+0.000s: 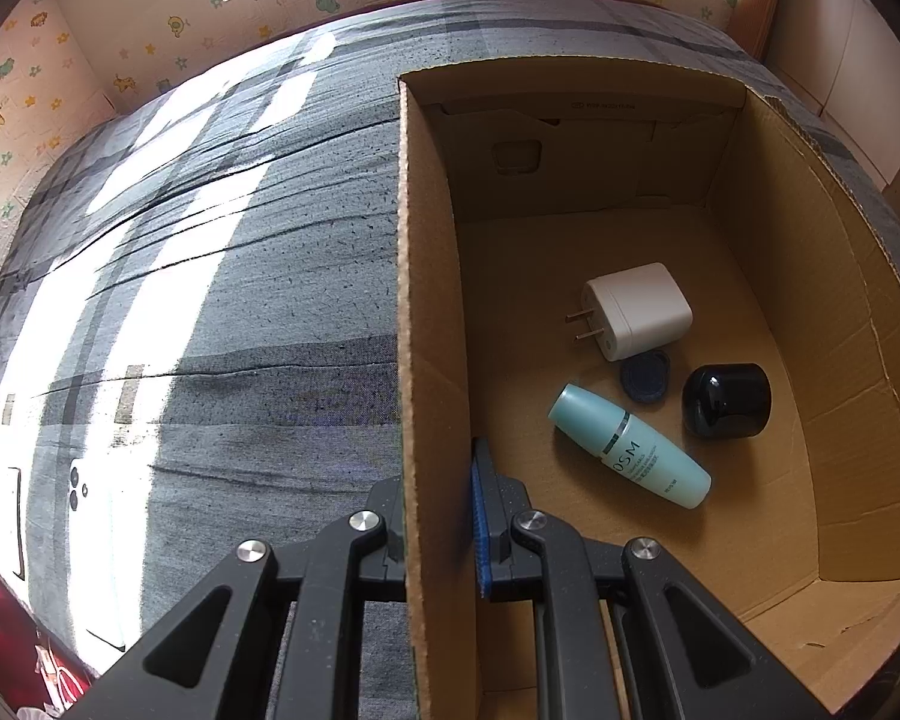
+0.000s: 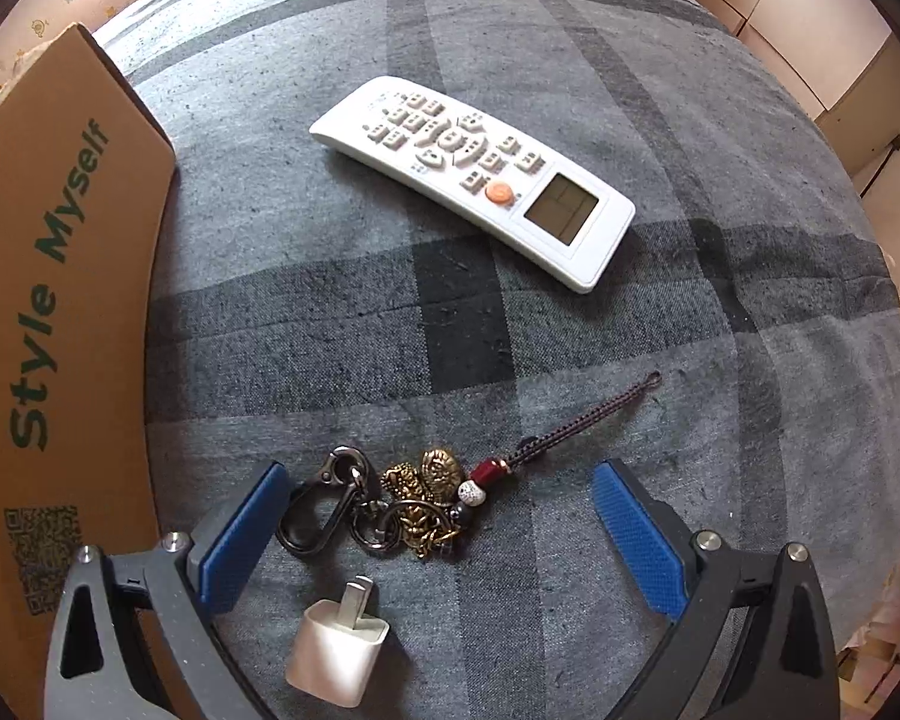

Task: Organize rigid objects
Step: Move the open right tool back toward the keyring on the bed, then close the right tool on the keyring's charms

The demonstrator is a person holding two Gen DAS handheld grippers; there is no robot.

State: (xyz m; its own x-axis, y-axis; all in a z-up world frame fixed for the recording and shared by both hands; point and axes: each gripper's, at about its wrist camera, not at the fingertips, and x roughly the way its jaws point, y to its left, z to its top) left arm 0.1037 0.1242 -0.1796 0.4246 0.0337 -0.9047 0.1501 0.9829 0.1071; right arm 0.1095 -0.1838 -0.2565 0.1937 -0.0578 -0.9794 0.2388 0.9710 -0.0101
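- Cardboard box [image 1: 432, 324] is the largest thing we see: it sits open-topped on a grey plaid bedcover [image 1: 258, 276], and in the right wrist view its outer wall, printed "Style Myself", stands at the left edge.
- We see the left tool [image 1: 438, 534] pinching the box's near side wall, one blue pad inside and the other finger outside, pressed together on the cardboard.
- We see the right tool [image 2: 441, 540] spread wide, pointing steeply down over the bedcover, its blue pads on either side of the keychain without touching it.
- A white remote control [image 2: 474, 180] lies face up on the bedcover, well apart from the right tool, its orange button near the small screen.
- Inside the box we find a teal bottle [image 1: 630, 447] lying on its side.
- Beside it, a white plug adapter [image 1: 639, 312] lies with its prongs pointing left.
- A black round cap-like object [image 1: 726, 399] rests near the bottle's right.
- A small dark blue disc [image 1: 645, 375] sits between adapter and bottle.
- A keychain [image 2: 402, 507] with a black carabiner, brass charms, beads and a braided cord lies between the right tool's fingers.
- A small white charger plug [image 2: 339, 651] lies just below the keychain, close to the tool's base.
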